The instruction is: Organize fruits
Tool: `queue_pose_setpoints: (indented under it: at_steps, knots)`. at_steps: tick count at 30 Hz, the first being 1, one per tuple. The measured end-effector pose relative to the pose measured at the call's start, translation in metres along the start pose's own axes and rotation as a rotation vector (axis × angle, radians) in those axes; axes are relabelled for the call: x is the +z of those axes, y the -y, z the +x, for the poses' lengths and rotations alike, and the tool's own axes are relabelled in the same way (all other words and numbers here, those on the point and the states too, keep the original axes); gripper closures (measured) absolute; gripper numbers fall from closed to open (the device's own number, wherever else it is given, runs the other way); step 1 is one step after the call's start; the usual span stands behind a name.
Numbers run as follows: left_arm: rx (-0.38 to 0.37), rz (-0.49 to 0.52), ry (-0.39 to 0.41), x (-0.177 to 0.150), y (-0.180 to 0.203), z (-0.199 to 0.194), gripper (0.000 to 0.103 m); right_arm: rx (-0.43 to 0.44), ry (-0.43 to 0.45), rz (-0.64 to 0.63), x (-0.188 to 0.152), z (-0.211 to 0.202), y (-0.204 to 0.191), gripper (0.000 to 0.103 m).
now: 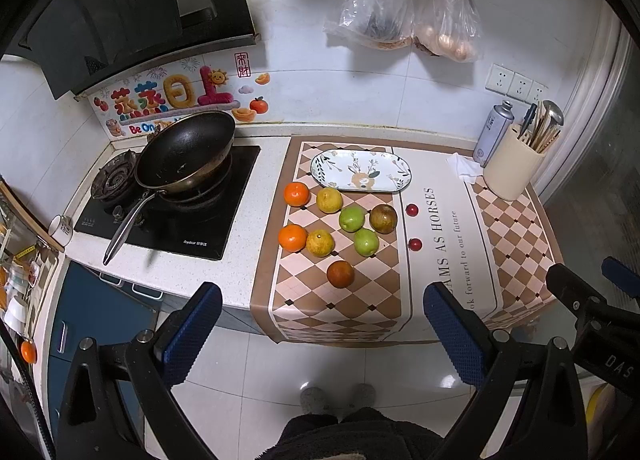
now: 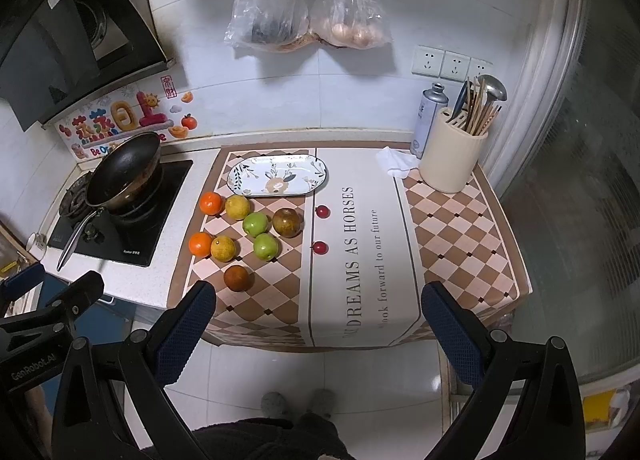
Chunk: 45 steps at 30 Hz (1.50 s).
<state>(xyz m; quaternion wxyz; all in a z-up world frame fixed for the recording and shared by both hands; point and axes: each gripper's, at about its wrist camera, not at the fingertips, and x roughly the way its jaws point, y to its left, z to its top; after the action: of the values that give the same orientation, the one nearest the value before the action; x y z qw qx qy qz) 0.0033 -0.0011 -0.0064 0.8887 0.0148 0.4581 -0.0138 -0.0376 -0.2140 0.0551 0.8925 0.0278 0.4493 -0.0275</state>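
Observation:
Several fruits lie on the checkered mat (image 1: 304,300): two oranges (image 1: 296,193) (image 1: 292,237), two yellow citrus (image 1: 329,199) (image 1: 320,243), two green apples (image 1: 351,219) (image 1: 366,242), two brown fruits (image 1: 383,218) (image 1: 340,274), and two small red fruits (image 1: 411,210) (image 1: 415,245). An empty oval floral plate (image 1: 396,176) sits behind them. The group also shows in the right wrist view (image 2: 256,224), with the plate (image 2: 316,176). My left gripper (image 1: 322,324) and right gripper (image 2: 318,320) are open and empty, held back from the counter's front edge, over the floor.
A black wok (image 1: 186,152) sits on the stove (image 1: 168,220) at the left. A cream utensil holder (image 2: 450,160), a spray can (image 2: 428,120) and a white cloth (image 2: 394,164) stand at the back right. Plastic bags (image 2: 308,12) hang on the wall.

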Motion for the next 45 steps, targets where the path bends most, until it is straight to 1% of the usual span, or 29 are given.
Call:
queue_pose_setpoints:
  at_steps: [9, 24, 42, 44, 45]
  knots:
    - [-0.001, -0.001, -0.001, 0.0, -0.001, 0.0, 0.0, 0.005, -0.002, -0.002, 0.005, 0.0, -0.002, 0.0]
    - [-0.001, -0.006, 0.002, 0.004, -0.005, 0.0, 0.0, 0.012, -0.001, -0.003, 0.004, 0.0, -0.01, 0.0]
    - [-0.003, -0.007, 0.006, 0.005, -0.008, 0.0, 0.0, 0.014, 0.003, 0.005, 0.003, 0.0, -0.009, 0.0]
    - [0.012, -0.013, 0.025, 0.006, -0.009, 0.0, 0.0, 0.019, 0.003, 0.026, 0.002, 0.003, -0.012, 0.0]
    - [0.036, -0.019, 0.047, 0.008, -0.012, 0.003, 0.0, 0.031, 0.003, 0.044, 0.004, 0.006, -0.013, 0.0]
